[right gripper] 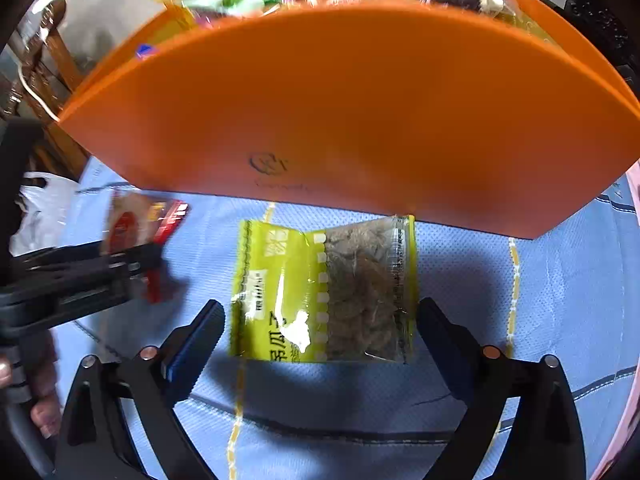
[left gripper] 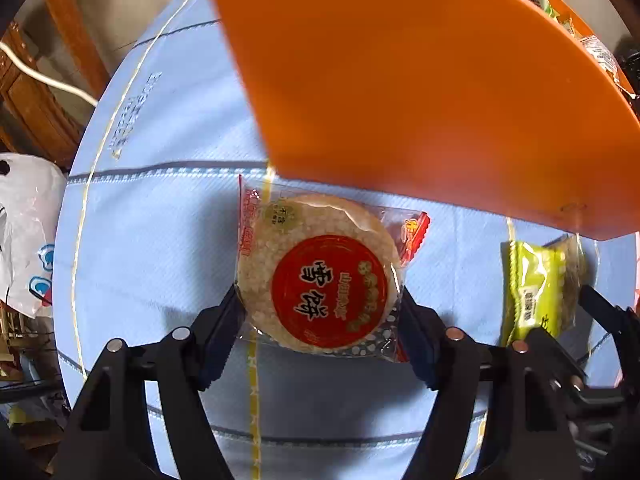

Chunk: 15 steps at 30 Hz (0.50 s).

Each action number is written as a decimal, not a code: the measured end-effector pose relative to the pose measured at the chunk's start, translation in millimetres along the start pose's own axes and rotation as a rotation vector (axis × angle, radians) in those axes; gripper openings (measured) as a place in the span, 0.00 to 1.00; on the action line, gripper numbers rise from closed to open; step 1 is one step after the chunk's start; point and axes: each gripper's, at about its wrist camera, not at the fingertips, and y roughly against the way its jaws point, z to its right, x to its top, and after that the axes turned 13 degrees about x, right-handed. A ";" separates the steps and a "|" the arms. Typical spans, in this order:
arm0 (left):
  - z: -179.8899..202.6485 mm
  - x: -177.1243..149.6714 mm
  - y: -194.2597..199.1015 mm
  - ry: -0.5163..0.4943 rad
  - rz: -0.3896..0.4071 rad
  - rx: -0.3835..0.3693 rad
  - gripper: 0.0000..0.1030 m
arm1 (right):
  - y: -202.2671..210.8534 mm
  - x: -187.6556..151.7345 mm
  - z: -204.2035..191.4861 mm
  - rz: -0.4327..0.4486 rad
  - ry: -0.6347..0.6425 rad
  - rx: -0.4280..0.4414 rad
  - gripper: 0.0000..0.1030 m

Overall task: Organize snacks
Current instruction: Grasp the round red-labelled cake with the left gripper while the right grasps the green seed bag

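A round rice cracker packet (left gripper: 320, 276) with a red circular label lies on the blue cloth, just in front of the orange box (left gripper: 400, 80). My left gripper (left gripper: 319, 304) points down over it, with a fingertip touching each side of the packet. A green packet (right gripper: 320, 292) with a brown snack showing through lies against the orange box (right gripper: 320, 120). My right gripper (right gripper: 320, 306) straddles it, open, with a gap on each side. The green packet (left gripper: 536, 288) also shows at the right of the left wrist view, and the red packet (right gripper: 136, 224) at the left of the right wrist view.
The orange box holds several wrapped snacks (right gripper: 240, 0). A blue cloth (left gripper: 160, 240) covers the table. A white plastic bag (left gripper: 24, 232) and a wooden chair (left gripper: 36, 92) stand beyond the left edge. A hand (right gripper: 40, 400) grips the left tool.
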 end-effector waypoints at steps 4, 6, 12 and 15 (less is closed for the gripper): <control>-9.9 -9.9 1.7 0.020 -0.017 0.004 0.67 | -16.1 -7.8 -15.9 -0.032 0.138 -0.088 0.89; -14.4 -15.8 8.3 0.021 -0.005 -0.003 0.67 | -4.5 -5.8 -8.7 -0.009 0.107 -0.023 0.69; -25.4 -28.3 18.0 0.039 0.004 -0.028 0.68 | 33.4 -6.7 7.1 0.029 0.067 0.043 0.33; -30.9 -34.5 19.8 0.034 -0.004 -0.035 0.68 | 30.7 -12.3 16.5 -0.024 0.037 0.083 0.41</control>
